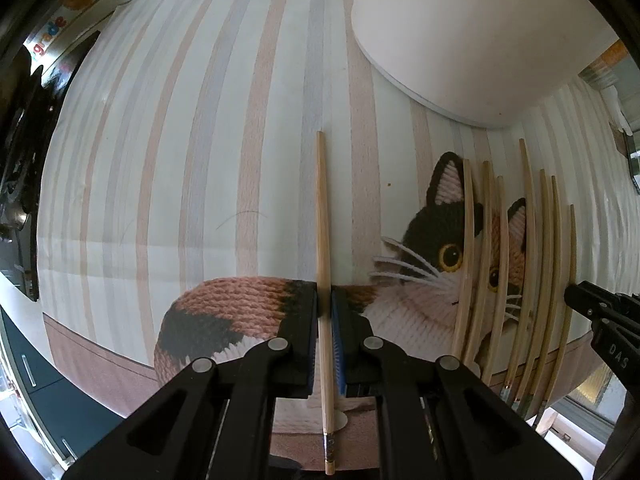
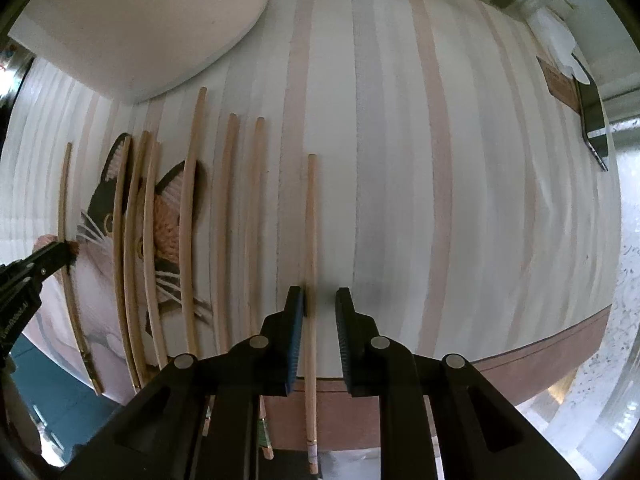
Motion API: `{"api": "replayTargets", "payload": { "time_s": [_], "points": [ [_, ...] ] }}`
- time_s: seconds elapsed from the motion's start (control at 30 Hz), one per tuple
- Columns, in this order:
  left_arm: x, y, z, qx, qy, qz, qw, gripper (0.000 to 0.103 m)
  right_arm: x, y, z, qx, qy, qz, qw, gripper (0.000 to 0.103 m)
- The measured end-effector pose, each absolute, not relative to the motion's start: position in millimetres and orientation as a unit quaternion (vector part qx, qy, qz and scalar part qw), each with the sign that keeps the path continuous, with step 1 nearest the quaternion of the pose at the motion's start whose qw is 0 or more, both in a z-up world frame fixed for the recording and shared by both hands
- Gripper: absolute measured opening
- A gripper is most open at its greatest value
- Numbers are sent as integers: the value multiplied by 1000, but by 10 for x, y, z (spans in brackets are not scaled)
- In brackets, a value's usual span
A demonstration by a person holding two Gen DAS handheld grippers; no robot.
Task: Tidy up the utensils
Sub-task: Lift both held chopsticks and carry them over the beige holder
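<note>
My left gripper [image 1: 325, 300] is shut on a single wooden chopstick [image 1: 322, 216] that points away along the striped cat-print mat [image 1: 180, 160]; it also shows at the far left of the right wrist view [image 2: 64, 196]. Several more chopsticks [image 1: 532, 248] lie side by side over the cat picture to its right. My right gripper [image 2: 320, 300] is open, its jaws on either side of another chopstick [image 2: 311, 240] lying on the mat; its tip shows in the left wrist view [image 1: 576, 296]. The row of chopsticks [image 2: 188, 220] lies left of it.
A white round plate [image 1: 480, 32], also in the right wrist view [image 2: 152, 20], sits at the far side of the mat. A dark stove [image 1: 20, 152] lies to the far left. A white glove [image 2: 560, 48] and a dark tool [image 2: 596, 120] lie at the far right.
</note>
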State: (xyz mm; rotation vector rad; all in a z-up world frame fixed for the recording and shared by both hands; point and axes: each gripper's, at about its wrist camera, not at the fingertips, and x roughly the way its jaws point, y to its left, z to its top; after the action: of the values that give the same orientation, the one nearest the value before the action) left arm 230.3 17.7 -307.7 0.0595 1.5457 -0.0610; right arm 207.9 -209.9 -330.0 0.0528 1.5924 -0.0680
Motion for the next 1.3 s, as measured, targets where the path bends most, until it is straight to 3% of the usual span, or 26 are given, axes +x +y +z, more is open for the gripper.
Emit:
{"api": "replayTargets", "payload": {
  "time_s": [0.27,0.3,0.33,0.43,1.3],
  "points": [
    [2331,39,-3067,55,682,-27,728,4,2104,-2211,-3222,31,707,-34,706,17],
    [2324,42,-3040,59,676,-21,734,4,2073,-2167,-3244,33,703,-36,709,16],
    [2314,40,-3012,61,672,-19,738,4,2058,-2169,-3237,35,699,-40,713,7],
    [2284,38,-2864,67,652,-12,756,4,1957,-2200,-3180,56,687,-51,723,7],
    [2265,255,-605,-19,439,-24,898,4,1754,-2434,-1584,137,483,-74,862,6]
  ]
}}
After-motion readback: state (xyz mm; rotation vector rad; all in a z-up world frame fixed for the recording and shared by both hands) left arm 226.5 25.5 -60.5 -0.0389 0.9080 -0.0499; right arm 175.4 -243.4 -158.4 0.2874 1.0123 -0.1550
